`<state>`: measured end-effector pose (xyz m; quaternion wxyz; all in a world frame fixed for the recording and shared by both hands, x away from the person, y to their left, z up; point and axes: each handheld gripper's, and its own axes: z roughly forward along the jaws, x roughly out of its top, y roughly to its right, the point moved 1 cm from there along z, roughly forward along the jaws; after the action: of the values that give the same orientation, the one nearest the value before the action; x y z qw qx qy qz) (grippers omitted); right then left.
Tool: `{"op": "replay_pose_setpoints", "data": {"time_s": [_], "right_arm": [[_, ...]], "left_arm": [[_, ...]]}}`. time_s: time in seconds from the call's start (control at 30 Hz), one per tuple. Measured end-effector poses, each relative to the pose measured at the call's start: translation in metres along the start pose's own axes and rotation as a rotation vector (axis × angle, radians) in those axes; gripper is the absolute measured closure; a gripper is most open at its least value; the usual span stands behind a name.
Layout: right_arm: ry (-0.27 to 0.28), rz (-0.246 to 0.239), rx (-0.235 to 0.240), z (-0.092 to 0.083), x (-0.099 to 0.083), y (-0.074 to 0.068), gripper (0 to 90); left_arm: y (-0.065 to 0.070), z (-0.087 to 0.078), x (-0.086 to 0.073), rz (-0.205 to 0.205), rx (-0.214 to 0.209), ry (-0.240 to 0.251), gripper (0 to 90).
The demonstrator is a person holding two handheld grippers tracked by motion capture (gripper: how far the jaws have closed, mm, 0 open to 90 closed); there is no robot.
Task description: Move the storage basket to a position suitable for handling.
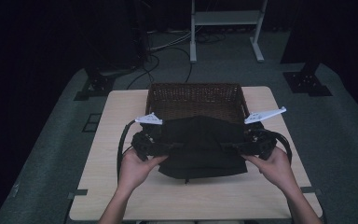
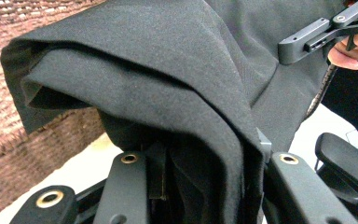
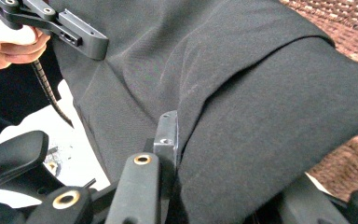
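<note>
A folded black cloth (image 1: 200,147) hangs between my two grippers, held a little above the table in front of the basket. My left gripper (image 1: 161,148) is shut on the cloth's left edge, and thick folds of the cloth (image 2: 168,79) are bunched between its jaws. On the right edge my right gripper (image 1: 237,147) is shut too, with the layered cloth (image 3: 242,93) pressed between its jaws. The cloth's lower edge droops toward the tabletop. A person's hands hold both grippers from below.
A brown wicker basket (image 1: 158,95) stands at the table's far edge, right behind the cloth. The light wooden table (image 1: 107,135) has bare surface to the left, right and front. A white metal frame (image 1: 193,32) and cables lie on the floor beyond.
</note>
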<state>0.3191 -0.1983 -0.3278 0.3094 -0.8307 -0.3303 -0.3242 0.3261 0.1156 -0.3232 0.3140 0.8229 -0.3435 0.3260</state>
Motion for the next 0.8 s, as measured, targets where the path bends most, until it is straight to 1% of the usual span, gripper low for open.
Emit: {"op": "replay_pose_setpoints", "data": {"time_s": [0.1, 0.23, 0.53, 0.57, 0.6, 0.7, 0.8], "right_arm": [[0.005, 0.0, -0.005, -0.003, 0.006, 0.001, 68.6], [0.011, -0.002, -0.014, -0.006, 0.014, 0.003, 68.6], [0.024, 0.001, -0.033, -0.013, 0.033, 0.011, 68.6], [0.024, 0.001, -0.034, -0.014, 0.035, 0.011, 68.6], [0.024, 0.0, -0.035, -0.014, 0.037, 0.012, 68.6], [0.022, -0.002, -0.04, -0.016, 0.042, 0.015, 68.6], [0.024, 0.008, -0.033, -0.017, 0.046, 0.019, 68.6]], "left_arm": [[-0.001, -0.001, 0.007, -0.01, -0.002, 0.0, 62.2], [-0.003, -0.003, 0.017, -0.001, 0.004, -0.002, 62.2], [-0.007, -0.003, 0.042, 0.016, 0.032, -0.013, 62.2], [-0.007, -0.003, 0.044, 0.016, 0.036, -0.013, 62.1], [-0.007, -0.002, 0.047, 0.025, 0.047, -0.019, 62.1], [-0.005, -0.002, 0.051, 0.033, 0.058, -0.026, 62.0], [-0.006, -0.002, 0.056, 0.038, 0.068, -0.027, 62.1]]}}
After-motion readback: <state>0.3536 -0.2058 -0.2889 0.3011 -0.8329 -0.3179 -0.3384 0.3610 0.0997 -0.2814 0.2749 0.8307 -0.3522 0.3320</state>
